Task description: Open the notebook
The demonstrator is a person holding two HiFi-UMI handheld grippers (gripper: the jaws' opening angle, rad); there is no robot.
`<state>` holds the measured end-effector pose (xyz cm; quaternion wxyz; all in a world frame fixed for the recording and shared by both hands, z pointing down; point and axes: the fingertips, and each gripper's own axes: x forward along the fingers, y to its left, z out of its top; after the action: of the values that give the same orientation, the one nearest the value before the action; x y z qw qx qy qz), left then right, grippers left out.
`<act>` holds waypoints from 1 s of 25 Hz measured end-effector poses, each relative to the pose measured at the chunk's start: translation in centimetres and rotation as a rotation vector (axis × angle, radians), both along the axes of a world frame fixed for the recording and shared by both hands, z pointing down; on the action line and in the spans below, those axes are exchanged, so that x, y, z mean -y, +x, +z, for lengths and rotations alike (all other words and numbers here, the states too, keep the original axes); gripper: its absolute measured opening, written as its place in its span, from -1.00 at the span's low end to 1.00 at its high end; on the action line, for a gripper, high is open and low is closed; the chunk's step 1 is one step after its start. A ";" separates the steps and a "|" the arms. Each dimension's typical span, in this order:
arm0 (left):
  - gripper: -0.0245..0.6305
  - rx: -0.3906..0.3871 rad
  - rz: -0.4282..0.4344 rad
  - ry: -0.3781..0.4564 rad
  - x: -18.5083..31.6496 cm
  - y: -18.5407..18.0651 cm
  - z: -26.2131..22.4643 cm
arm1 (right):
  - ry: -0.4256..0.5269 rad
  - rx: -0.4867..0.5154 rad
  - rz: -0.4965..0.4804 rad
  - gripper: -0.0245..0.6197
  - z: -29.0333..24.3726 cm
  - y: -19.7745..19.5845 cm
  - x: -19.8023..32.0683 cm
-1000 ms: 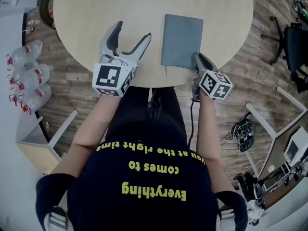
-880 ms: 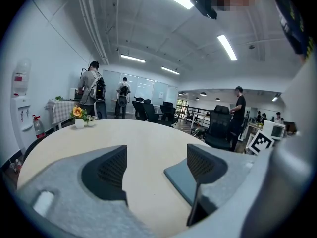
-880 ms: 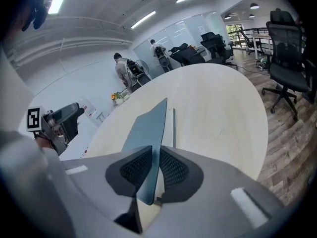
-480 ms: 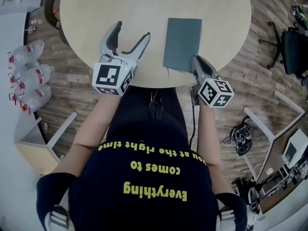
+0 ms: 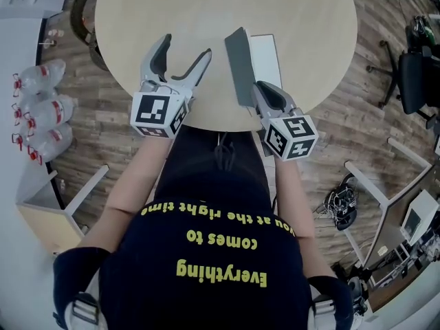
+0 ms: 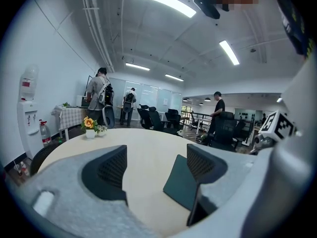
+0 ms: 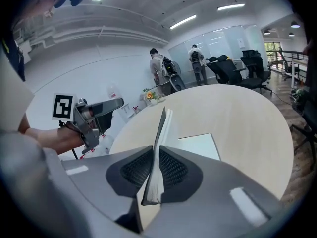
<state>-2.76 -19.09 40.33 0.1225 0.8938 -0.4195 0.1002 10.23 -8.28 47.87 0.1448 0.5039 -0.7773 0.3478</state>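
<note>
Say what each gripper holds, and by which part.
Right gripper: the notebook, by the near edge of its raised cover and some pages. Left gripper: nothing.

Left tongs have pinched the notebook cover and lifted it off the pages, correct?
No: the right tongs, which have just been closing, have pinched the notebook cover and lifted it off the pages, as the right gripper view shows.

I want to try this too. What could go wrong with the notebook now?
The right tool, its jaws having just been closing, pinches the cover and some pages only at the near edge, so they may slip out and flop shut. The left tool is open, off to the side, so nothing pins the rest of the notebook; it may slide on the table.
</note>
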 end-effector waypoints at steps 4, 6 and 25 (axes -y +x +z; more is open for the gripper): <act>0.26 -0.001 -0.034 0.005 0.5 -1.8 -0.1 | -0.002 0.002 -0.080 -0.75 -0.3 -3.1 -0.3; 0.26 0.000 -0.051 0.004 0.5 -2.4 0.0 | -0.006 0.014 -0.113 -0.74 -0.2 -4.3 -0.4; 0.23 0.006 -0.125 -0.009 -0.3 -5.9 0.7 | -0.150 0.186 -0.217 -0.61 8.0 -9.5 -1.0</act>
<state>-8.68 -18.79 40.99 0.1313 0.8651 -0.4744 0.0968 0.70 -7.27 55.83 0.1462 0.3703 -0.8090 0.4324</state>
